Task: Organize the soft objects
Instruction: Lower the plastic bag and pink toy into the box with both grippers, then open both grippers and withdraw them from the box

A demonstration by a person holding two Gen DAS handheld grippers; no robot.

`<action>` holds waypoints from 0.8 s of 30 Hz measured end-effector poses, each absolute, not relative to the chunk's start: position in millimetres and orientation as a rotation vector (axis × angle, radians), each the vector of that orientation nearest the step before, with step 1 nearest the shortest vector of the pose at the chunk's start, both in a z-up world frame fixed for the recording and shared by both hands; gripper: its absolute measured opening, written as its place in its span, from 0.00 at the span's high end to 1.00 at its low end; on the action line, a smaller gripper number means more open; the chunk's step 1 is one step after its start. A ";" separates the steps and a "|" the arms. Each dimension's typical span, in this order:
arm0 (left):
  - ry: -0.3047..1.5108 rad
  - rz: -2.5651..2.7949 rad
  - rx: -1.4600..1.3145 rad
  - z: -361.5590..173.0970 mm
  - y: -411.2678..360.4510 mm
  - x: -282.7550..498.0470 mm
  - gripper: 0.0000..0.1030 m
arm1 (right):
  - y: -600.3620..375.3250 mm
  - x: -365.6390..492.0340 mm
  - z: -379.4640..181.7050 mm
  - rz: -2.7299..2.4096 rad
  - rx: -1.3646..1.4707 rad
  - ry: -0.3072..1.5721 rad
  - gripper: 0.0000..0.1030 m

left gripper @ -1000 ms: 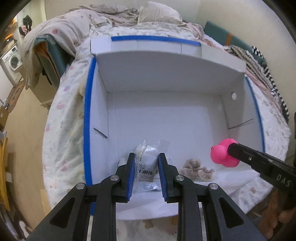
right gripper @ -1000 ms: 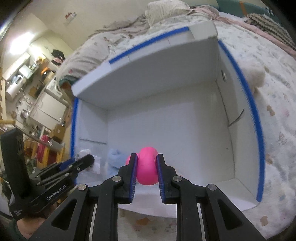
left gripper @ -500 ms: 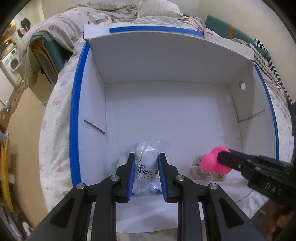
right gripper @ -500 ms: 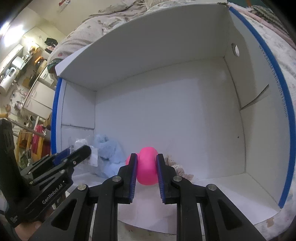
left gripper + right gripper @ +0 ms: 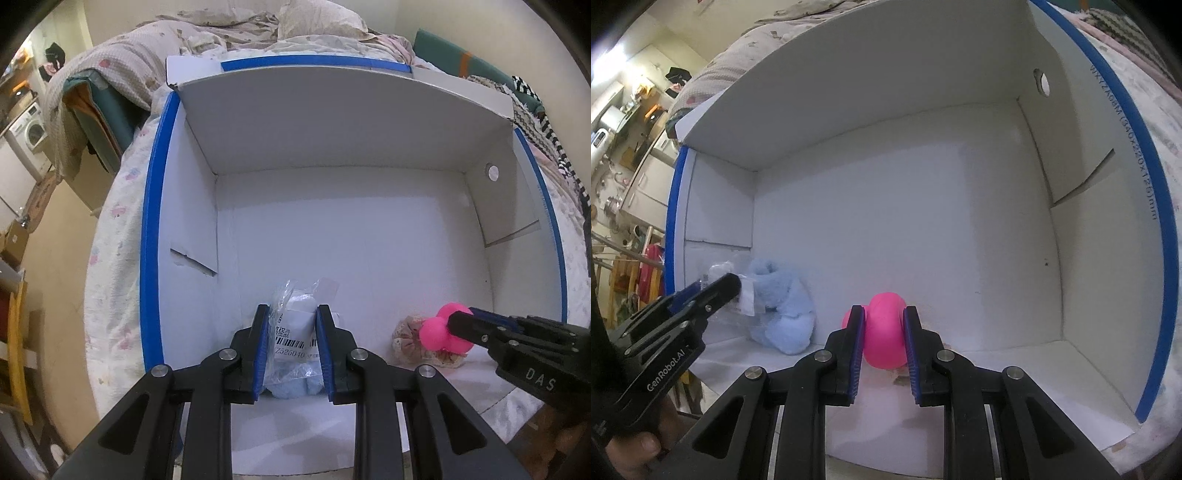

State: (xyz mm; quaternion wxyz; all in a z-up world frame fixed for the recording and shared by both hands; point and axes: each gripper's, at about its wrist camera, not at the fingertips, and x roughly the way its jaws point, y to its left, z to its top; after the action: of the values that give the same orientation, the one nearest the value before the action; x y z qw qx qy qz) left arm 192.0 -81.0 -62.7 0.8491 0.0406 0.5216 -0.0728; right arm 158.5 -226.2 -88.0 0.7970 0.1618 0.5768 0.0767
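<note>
The left gripper [image 5: 291,347] has "GenRobot.AI" printed along its side, the right gripper [image 5: 884,345] reads "DAS", and the rim of the white box [image 5: 1071,240] carries small print ending in "mm" that I can't fully make out. The bagged blue plush [image 5: 293,354] bears a barcode label with "Z5250400" on it. Three soft things sit low in the box, near its front wall: that one blue plush in clear plastic, one pink rubbery toy [image 5: 884,339], and one beige frilly scrunchie [image 5: 406,339] just under the pink toy. Both pairs of fingers are narrowed to a small gap, the left pressed on the bagged plush, the right pinching the pink toy. The box stands on a bed [image 5: 110,258] with a floral cover.
</note>
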 end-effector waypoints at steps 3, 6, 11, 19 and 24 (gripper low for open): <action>1.097 -0.154 0.097 -62.2 -81.5 192.6 0.78 | -227.7 158.3 -88.0 0.162 0.352 1.238 0.78; 1.100 -0.160 0.107 -62.7 -81.7 191.9 0.74 | -227.4 158.3 -88.6 0.159 0.346 1.241 0.78; 1.082 -0.168 0.105 -58.2 -80.2 189.2 0.52 | -229.7 157.5 -84.4 0.131 0.349 1.213 0.25; 1.019 -0.158 0.099 -44.8 -78.1 186.5 0.39 | -240.6 159.4 -76.9 0.129 0.427 1.161 0.14; 1.003 -0.133 0.109 -43.1 -78.5 187.6 0.39 | -236.2 155.9 -65.2 0.150 0.385 1.095 0.03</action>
State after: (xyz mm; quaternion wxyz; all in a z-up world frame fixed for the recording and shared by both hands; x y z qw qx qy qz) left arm 187.6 -78.5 -43.1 0.8732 0.0520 0.4803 -0.0637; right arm 155.9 -236.2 -65.2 0.8336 0.1816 0.5169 0.0706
